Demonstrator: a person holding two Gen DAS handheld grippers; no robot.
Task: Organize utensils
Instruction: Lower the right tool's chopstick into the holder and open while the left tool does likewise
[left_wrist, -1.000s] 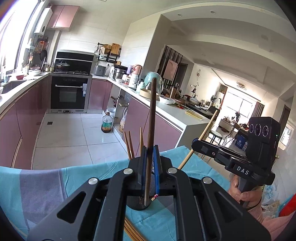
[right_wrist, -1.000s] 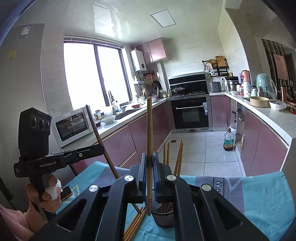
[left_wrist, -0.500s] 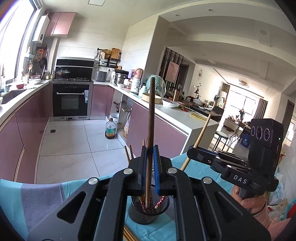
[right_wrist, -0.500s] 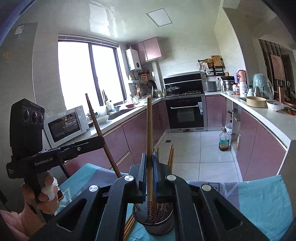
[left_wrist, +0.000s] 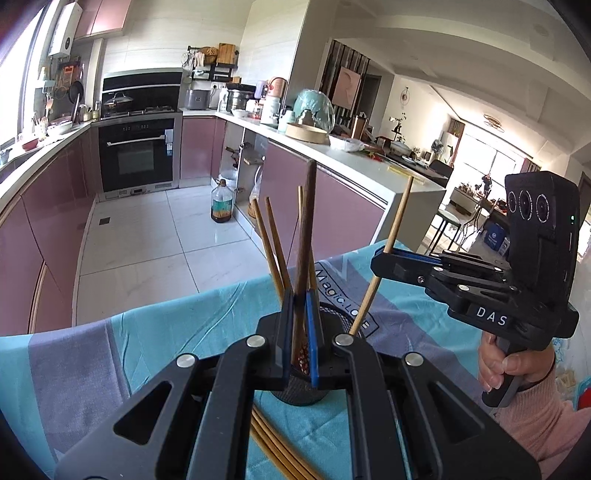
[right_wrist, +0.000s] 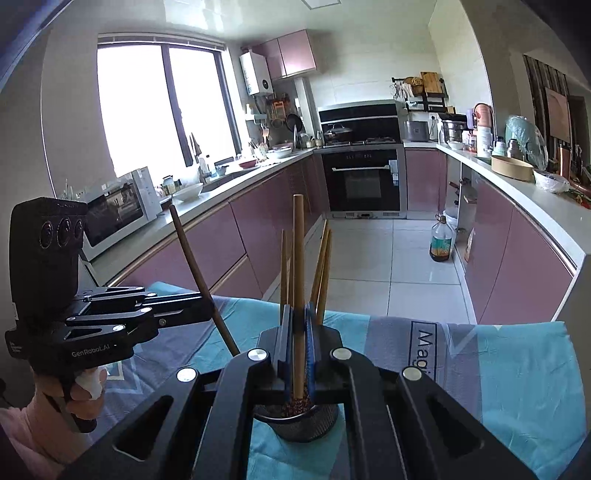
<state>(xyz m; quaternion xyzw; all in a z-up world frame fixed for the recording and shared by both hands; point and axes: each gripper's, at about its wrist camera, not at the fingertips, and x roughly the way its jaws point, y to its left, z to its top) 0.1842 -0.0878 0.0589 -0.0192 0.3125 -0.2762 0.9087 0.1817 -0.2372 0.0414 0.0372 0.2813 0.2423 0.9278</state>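
While both sticks hang over the cup, these notes stand.

Progress: several light chopsticks (left_wrist: 275, 251) stand already in the mesh holder (left_wrist: 303, 395), leaning apart; I judge the sorting partly done.
Left to do: a bundle of loose chopsticks (left_wrist: 273, 450) lies on the teal cloth (left_wrist: 177, 325) just beside the holder's foot; those are not yet stowed, and neither of my two held sticks is released.
Holder: dark mesh cup, upright on the cloth, seen from the right wrist camera at (right_wrist: 299, 424); reddish stick tips show inside it.
Left gripper (left_wrist: 300, 332): fingers together, clamped on a dark brown chopstick (left_wrist: 306, 229) that stands near upright. Its lower end drops between the blue pads toward the holder's mouth; whether it touches the bottom I cannot tell.
Right gripper (right_wrist: 298, 339): fingers together, clamped on a light wooden chopstick (right_wrist: 298, 258), upright, lower end over or inside the holder's mouth among the reddish tips.
Cross-check: from the left camera, my right gripper pinches its stick at a slant, tip aimed into the cup; from the right camera, my left gripper does likewise.
Next, as I judge: lower both tips well inside the rim before parting the fingers, else a stick may tip out onto the cloth.
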